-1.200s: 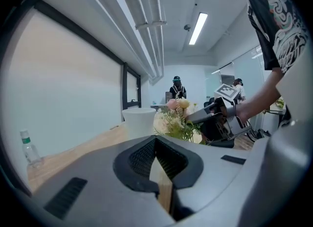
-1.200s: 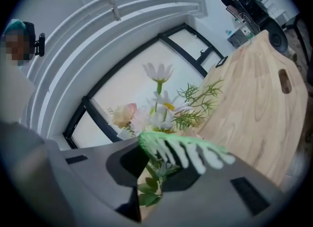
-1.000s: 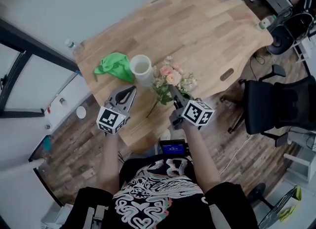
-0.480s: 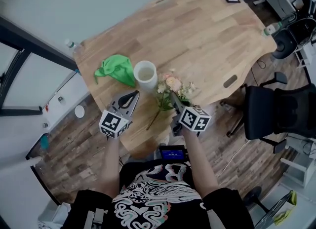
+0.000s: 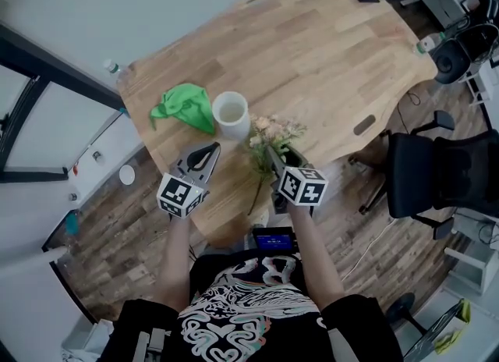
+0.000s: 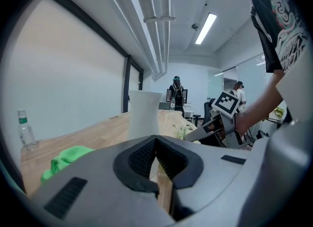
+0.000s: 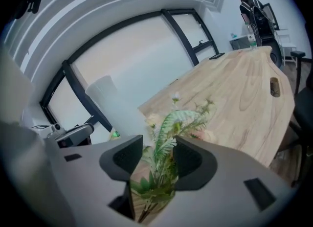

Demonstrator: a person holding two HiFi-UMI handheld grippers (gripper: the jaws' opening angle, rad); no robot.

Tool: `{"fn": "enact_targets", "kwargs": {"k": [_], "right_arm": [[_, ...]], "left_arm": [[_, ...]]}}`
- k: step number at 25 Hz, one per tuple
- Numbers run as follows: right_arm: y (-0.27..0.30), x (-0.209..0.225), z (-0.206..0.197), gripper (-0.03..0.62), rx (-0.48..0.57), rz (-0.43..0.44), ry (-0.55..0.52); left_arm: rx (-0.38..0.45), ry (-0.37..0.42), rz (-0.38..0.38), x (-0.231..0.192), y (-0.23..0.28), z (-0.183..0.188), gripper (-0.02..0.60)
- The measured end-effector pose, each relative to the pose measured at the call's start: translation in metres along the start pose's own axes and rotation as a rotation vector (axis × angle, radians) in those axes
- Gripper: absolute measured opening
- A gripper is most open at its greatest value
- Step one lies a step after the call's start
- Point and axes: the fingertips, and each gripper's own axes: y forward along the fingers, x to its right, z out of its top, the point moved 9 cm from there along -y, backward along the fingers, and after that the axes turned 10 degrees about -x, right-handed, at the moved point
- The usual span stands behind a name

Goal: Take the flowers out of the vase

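**Inspector A:** Wooden table (image 5: 327,48): where are the flowers (image 5: 274,130)?

**Inspector B:** Out of the upright white vase (image 5: 231,114), lying just beside it near the front edge. Right gripper (image 5: 273,152): jaws just opening, stems loose between them. Left gripper (image 5: 212,150): closed, empty.

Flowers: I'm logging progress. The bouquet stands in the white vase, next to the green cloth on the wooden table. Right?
No: the flowers lie out of the vase on the table, between the right gripper's jaws, which have just been opening, as the head view shows. The vase is next to the green cloth.
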Motion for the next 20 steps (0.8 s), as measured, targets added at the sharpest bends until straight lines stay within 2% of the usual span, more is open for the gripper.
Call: {"fn": "enact_targets", "kwargs": {"k": [11,20], "right_arm": [[-0.023,-0.015,0.01,0.164,0.068,0.009,-0.089],[-0.051,-0.038,0.029,0.164,0.18,-0.028,-0.3]], "left_arm": [[0.031,-0.003,0.018,0.006,-0.004,0.01,0.003],[0.106,0.011,0.057,0.024,-0.022,0.039,0.003]]}}
